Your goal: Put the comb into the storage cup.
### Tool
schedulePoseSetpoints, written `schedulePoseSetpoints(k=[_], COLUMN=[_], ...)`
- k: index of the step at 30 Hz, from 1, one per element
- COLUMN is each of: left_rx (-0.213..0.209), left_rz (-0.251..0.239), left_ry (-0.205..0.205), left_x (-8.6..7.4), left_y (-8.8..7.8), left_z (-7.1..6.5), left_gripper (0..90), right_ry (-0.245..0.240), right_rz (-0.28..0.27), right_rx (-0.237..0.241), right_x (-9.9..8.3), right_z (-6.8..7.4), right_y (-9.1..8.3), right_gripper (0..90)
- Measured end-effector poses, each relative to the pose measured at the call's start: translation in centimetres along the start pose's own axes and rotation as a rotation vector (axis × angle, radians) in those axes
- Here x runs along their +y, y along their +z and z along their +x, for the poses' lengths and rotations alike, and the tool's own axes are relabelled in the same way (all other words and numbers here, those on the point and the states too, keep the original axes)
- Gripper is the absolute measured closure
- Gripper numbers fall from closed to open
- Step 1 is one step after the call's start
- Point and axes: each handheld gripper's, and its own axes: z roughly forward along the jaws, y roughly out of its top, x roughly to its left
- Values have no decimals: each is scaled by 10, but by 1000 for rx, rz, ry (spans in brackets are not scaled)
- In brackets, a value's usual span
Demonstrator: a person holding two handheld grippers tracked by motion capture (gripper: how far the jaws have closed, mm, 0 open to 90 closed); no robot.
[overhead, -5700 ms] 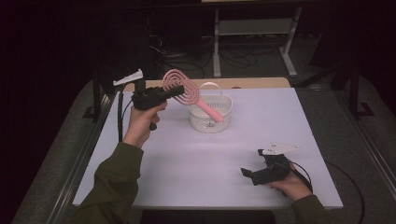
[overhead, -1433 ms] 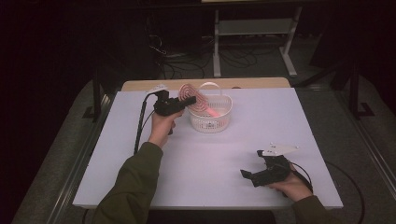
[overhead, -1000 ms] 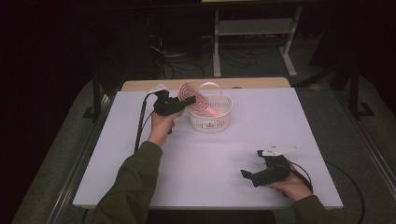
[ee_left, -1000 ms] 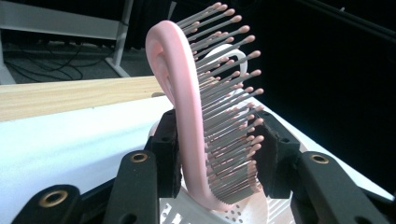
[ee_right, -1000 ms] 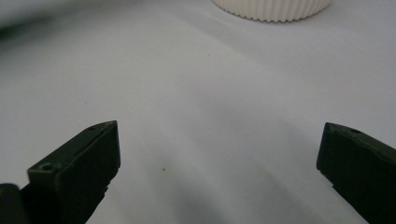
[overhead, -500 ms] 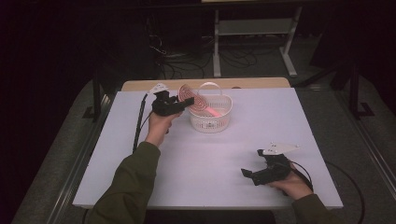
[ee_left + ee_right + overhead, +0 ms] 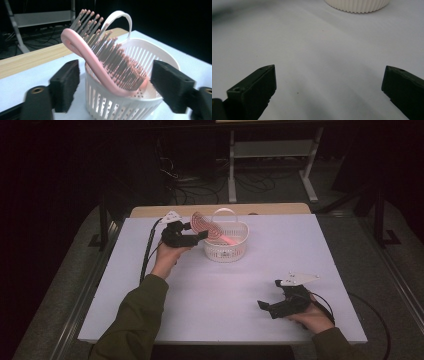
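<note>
A pink hairbrush [image 7: 207, 226] leans in a white slotted basket [image 7: 225, 252] at the back middle of the white table. Its head sticks up over the left rim. My left gripper [image 7: 200, 236] sits just left of the basket. In the left gripper view the brush [image 7: 100, 72] and the basket [image 7: 117, 107] lie between the jaws of my left gripper [image 7: 116, 70]. The jaws have just been opening, and there is a gap on each side of the brush. My right gripper [image 7: 263, 306] rests open at the front right, and in its own view my right gripper [image 7: 329, 77] has bare table between its jaws.
A strip of wooden tabletop [image 7: 150, 211] shows behind the white sheet. A metal rack [image 7: 270, 150] and cables stand on the dark floor beyond. The left gripper's cable [image 7: 147, 255] trails down the table's left side. The basket's base [image 7: 357, 6] lies far ahead of the right gripper.
The left gripper brought the brush to the basket and set it inside. Its jaws then opened off the brush and the hand drew slightly left. The right hand stayed still.
</note>
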Motion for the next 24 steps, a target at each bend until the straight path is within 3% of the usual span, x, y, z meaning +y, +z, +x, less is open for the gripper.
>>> schedulePoseSetpoints(k=[13, 24], left_rx=[3, -41], left_rz=[106, 192], left_ry=[55, 92], left_x=[-7, -15], left_y=[-15, -30], left_z=[-6, -17], left_gripper=[33, 0], right_ry=[-6, -5], right_rz=[5, 6], right_rx=[1, -3], right_x=[1, 1], right_z=[2, 2], right_y=[1, 1], right_gripper=[0, 0])
